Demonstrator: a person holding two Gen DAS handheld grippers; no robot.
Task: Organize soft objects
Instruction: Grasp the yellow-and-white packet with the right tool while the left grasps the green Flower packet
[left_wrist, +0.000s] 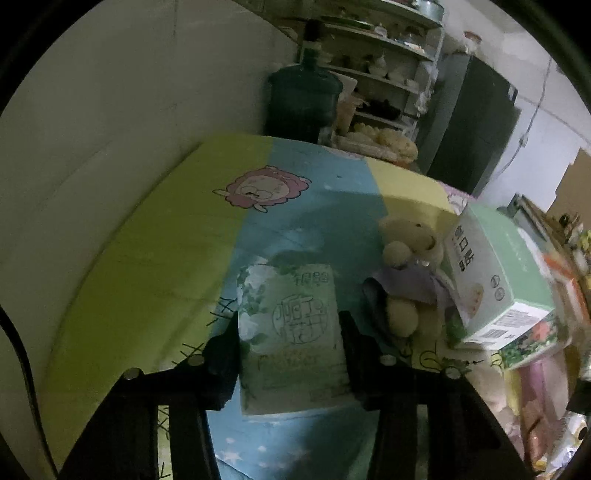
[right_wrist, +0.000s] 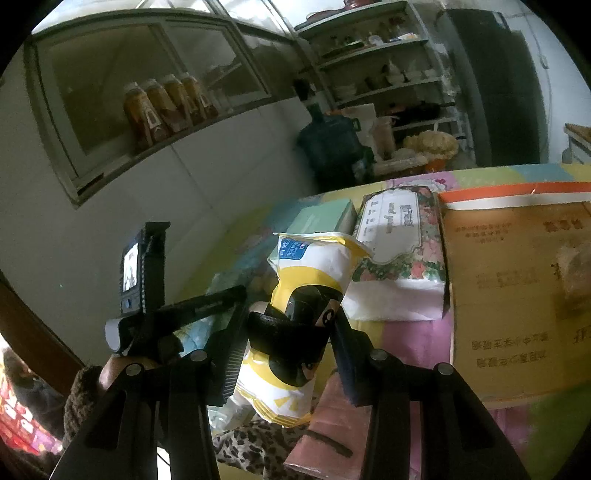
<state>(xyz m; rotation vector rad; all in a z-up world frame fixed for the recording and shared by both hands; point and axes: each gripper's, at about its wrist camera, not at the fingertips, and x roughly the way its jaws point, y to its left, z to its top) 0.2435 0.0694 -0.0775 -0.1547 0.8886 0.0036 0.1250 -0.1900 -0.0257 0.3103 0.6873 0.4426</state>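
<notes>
- We are working over the cartoon-print mat (left_wrist: 155, 258), which is carrying everything; sorting, we judge, is only partly done, with soft items lying loose and none visibly in a final place.
- We are noting the cardboard box (right_wrist: 517, 295) at the right, possibly the bin; the floral tissue pack (right_wrist: 399, 240) is lying just beside it.
- We are seeing a green carton (left_wrist: 495, 273) propped near the plush bear (left_wrist: 406, 280), crowding that corner.
- We are closing the left gripper (left_wrist: 290, 332) around the green tissue pack (left_wrist: 291, 332); its fingers are flanking the pack's sides, apparently touching.
- We are holding the yellow-and-white snack bag (right_wrist: 306, 295) upright, the right gripper (right_wrist: 291, 332) clamped on its middle.
- Leopard-print cloth (right_wrist: 255, 443) below is awaiting sorting.
</notes>
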